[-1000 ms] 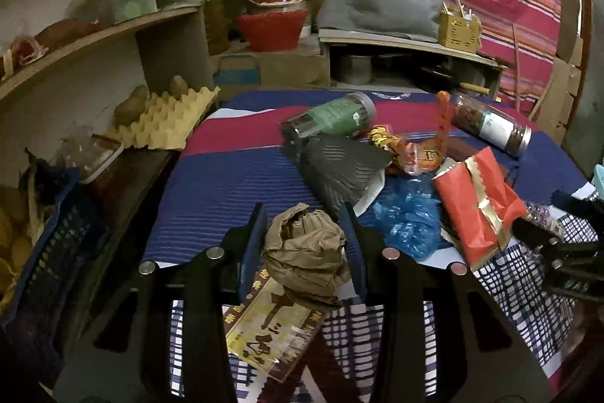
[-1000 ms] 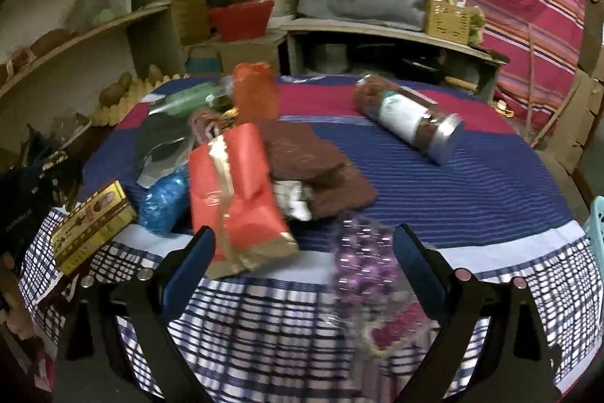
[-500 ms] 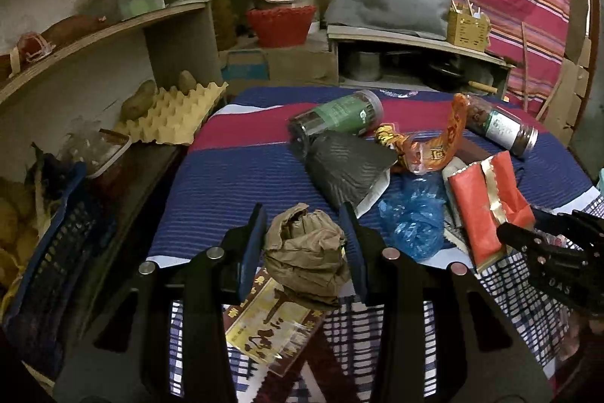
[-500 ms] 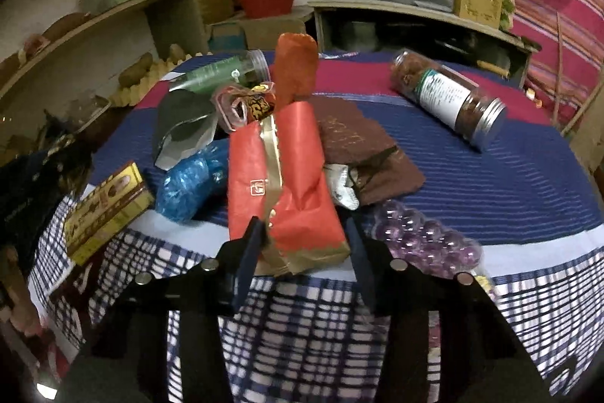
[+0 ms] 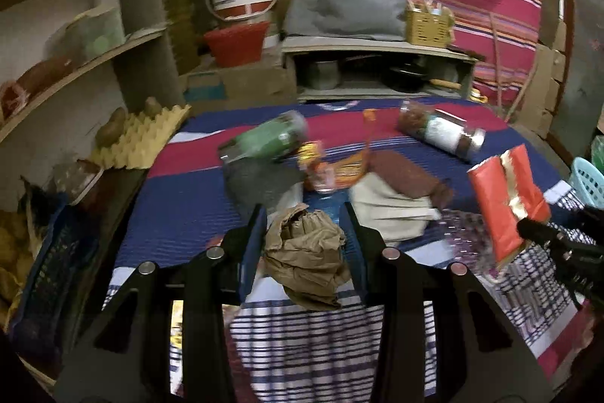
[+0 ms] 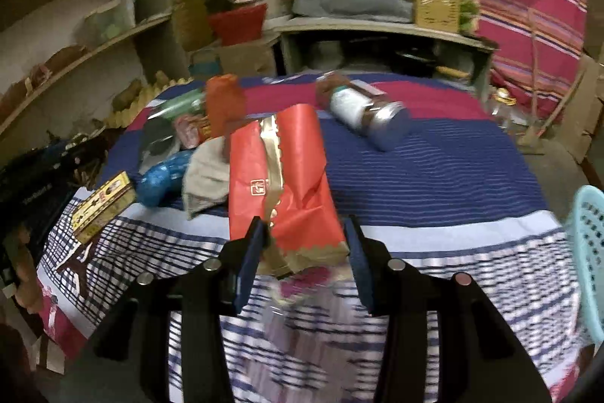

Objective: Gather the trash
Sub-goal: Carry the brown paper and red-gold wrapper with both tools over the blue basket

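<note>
My left gripper (image 5: pixel 304 244) is shut on a crumpled brown paper bag (image 5: pixel 305 259) and holds it above the table's near edge. My right gripper (image 6: pixel 304 252) is shut on the lower end of a red and gold packet (image 6: pixel 281 176), lifted off the table; the packet also shows in the left wrist view (image 5: pixel 504 199). Left on the striped tablecloth (image 6: pixel 434 176) are a blue plastic wrapper (image 6: pixel 162 180), a yellow box (image 6: pixel 102 206), an orange snack bag (image 5: pixel 339 172), a grey pouch (image 5: pixel 260 180) and a brown pouch (image 5: pixel 407 176).
Two jars lie on the cloth: a green one (image 5: pixel 264 138) and a brown one with a metal lid (image 6: pixel 362 108). A light blue basket (image 6: pixel 590 252) stands at the right edge. Shelves and an egg tray (image 5: pixel 139 138) are at the left. Buckets and a low cabinet stand behind.
My right gripper closed on the red and gold packet and lifted it up and to the right. My left gripper kept the paper bag and shifted right.
</note>
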A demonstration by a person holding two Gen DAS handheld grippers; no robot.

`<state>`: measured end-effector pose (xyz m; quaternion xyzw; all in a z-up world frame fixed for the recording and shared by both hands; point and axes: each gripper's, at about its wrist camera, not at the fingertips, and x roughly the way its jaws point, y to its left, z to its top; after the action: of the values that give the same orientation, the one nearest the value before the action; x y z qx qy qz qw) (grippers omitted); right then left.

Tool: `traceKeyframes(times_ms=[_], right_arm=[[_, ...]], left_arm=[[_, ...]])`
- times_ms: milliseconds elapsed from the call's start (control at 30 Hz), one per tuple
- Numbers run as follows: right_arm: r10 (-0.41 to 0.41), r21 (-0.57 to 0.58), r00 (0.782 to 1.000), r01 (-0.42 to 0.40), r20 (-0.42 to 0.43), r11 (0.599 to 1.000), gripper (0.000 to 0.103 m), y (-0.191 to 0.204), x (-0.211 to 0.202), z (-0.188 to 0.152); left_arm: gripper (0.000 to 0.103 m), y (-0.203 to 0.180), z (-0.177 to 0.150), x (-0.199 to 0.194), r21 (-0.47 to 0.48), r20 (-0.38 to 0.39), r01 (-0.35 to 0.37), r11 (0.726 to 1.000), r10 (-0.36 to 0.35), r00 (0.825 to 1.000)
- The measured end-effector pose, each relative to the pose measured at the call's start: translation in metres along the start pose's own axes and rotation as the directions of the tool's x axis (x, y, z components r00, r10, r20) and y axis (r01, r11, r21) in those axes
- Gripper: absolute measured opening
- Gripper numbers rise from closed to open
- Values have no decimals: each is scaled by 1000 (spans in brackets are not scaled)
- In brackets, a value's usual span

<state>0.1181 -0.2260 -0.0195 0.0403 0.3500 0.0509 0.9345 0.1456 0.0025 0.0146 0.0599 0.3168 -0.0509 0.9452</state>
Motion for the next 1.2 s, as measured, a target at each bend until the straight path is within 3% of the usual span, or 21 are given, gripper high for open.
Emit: traceKeyframes(times_ms=[533, 833, 1200], right_arm=[[-178, 144, 980, 165, 88, 976, 44, -131, -85, -25], [-303, 248, 946, 268, 115, 931, 44, -203, -126, -41], [-402, 333, 911, 352, 94, 875, 44, -266, -144, -59]], left_arm=[[39, -148, 12, -14, 75, 19, 176, 981, -178, 984], [39, -226, 17, -14, 125, 10, 275, 953, -278, 960], [39, -312, 28, -17, 176, 5, 376, 910, -383, 924]])
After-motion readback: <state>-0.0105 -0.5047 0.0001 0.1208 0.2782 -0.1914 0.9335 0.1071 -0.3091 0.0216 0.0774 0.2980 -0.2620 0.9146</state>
